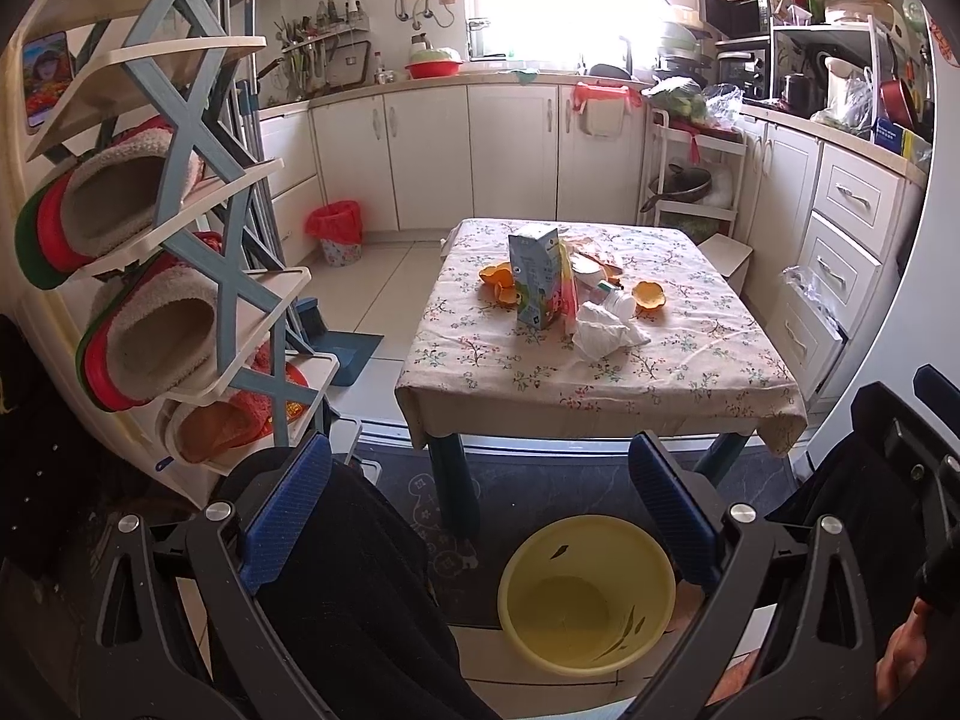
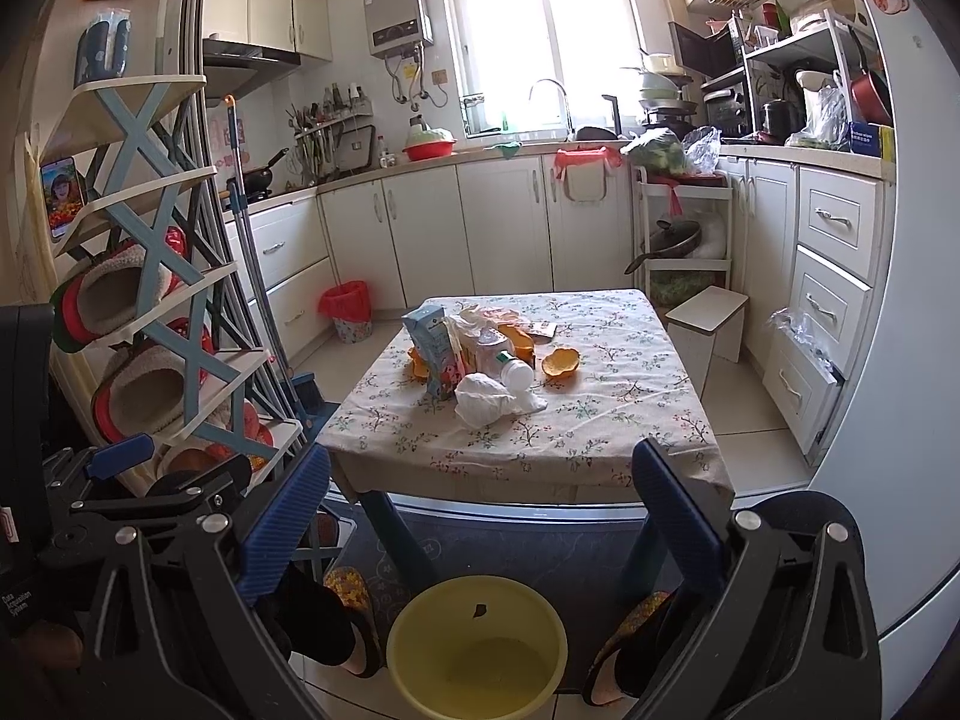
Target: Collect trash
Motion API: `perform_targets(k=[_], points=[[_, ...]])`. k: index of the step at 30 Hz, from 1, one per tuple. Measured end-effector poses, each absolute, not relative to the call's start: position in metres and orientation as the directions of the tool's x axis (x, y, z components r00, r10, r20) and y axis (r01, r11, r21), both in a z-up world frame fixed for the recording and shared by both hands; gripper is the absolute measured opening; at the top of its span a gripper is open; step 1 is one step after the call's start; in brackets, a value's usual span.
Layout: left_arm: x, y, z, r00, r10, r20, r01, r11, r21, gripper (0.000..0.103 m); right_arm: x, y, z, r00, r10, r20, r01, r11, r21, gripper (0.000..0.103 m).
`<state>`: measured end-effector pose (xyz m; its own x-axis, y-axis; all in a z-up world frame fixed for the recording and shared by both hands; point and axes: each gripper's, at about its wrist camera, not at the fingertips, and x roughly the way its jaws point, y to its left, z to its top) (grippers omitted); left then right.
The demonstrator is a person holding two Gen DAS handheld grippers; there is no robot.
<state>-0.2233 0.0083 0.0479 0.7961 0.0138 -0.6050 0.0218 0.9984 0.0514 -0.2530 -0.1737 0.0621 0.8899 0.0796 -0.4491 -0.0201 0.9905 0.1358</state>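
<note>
My left gripper (image 1: pixel 480 516) and right gripper (image 2: pixel 480 531) both have jaws spread wide, gripping nothing. Below them a yellow basin (image 2: pixel 477 648) sits on the floor. Beyond, on the floral tabletop (image 2: pixel 600 420), lie a milk carton (image 2: pixel 435 354), crumpled tissue (image 2: pixel 489 399), a plastic bottle (image 2: pixel 513 369) and orange peels (image 2: pixel 561 362).

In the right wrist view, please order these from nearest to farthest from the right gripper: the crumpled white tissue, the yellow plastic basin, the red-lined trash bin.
1. Yellow plastic basin: floor, just below the right gripper.
2. Crumpled white tissue: table's near part.
3. Red-lined trash bin: far left, by cabinets.
</note>
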Motion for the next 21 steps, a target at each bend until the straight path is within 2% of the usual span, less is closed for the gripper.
perform_targets(k=[8, 21], points=[[-0.213, 0.005, 0.048, 0.783, 0.014, -0.622, 0.026, 0.998, 0.056, 0.095, -0.243, -0.174, 0.059, 0.878, 0.077, -0.472, -0.020, 0.992, 0.126, 0.097], [-0.176, 0.014, 0.043, 0.758, 0.027, -0.652, 0.012, 0.998, 0.055, 0.095, -0.192, -0.169, 0.042, 0.796, 0.017, -0.606, 0.015, 0.999, 0.048, 0.097]])
